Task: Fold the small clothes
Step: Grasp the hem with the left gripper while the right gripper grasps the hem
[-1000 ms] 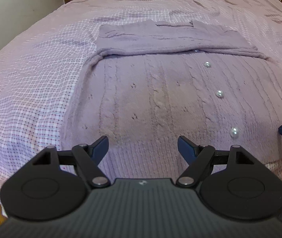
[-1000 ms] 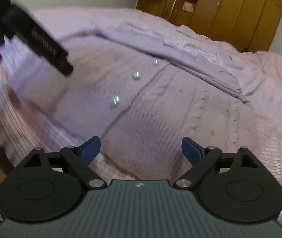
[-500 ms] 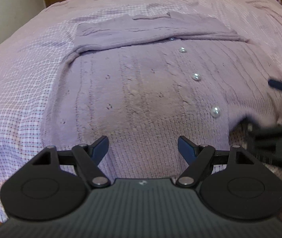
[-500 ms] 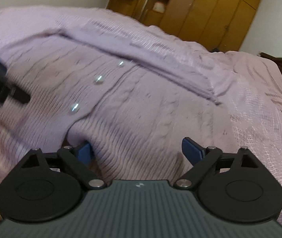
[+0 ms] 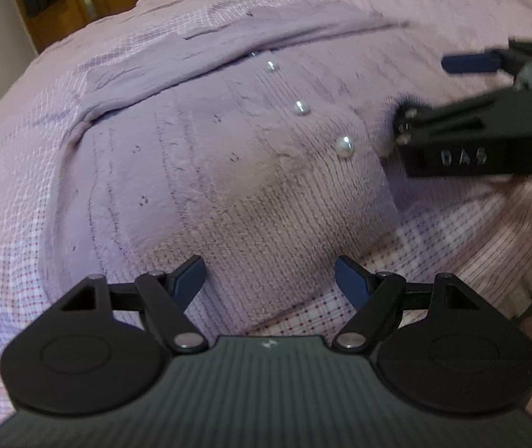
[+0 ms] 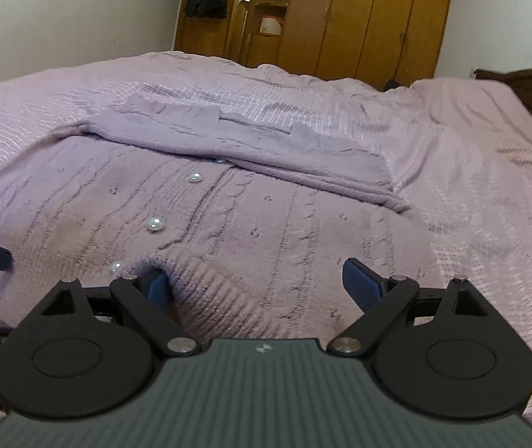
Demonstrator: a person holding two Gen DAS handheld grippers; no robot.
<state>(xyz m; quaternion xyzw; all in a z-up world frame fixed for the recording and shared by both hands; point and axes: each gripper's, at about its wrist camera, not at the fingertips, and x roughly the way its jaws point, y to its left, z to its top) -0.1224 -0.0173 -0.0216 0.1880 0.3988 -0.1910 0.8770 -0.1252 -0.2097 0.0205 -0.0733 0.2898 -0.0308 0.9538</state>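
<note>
Lilac knit cardigan (image 5: 228,171) lying flat at the bed's (image 5: 23,194) near edge — soft, limp, best pinched at the ribbed hem — where left gripper (image 5: 269,274) and right gripper (image 6: 254,283) are both hovering unclenched, grasping nothing.

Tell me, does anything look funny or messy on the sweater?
Mostly it lies flat on the bed cover. One odd spot: the sweater hem near the lowest pearl button is bunched up in a hump, with one finger of the right claw tucked under it.

Cardigan (image 6: 266,231) hem over one fingertip (image 6: 155,287)
</note>
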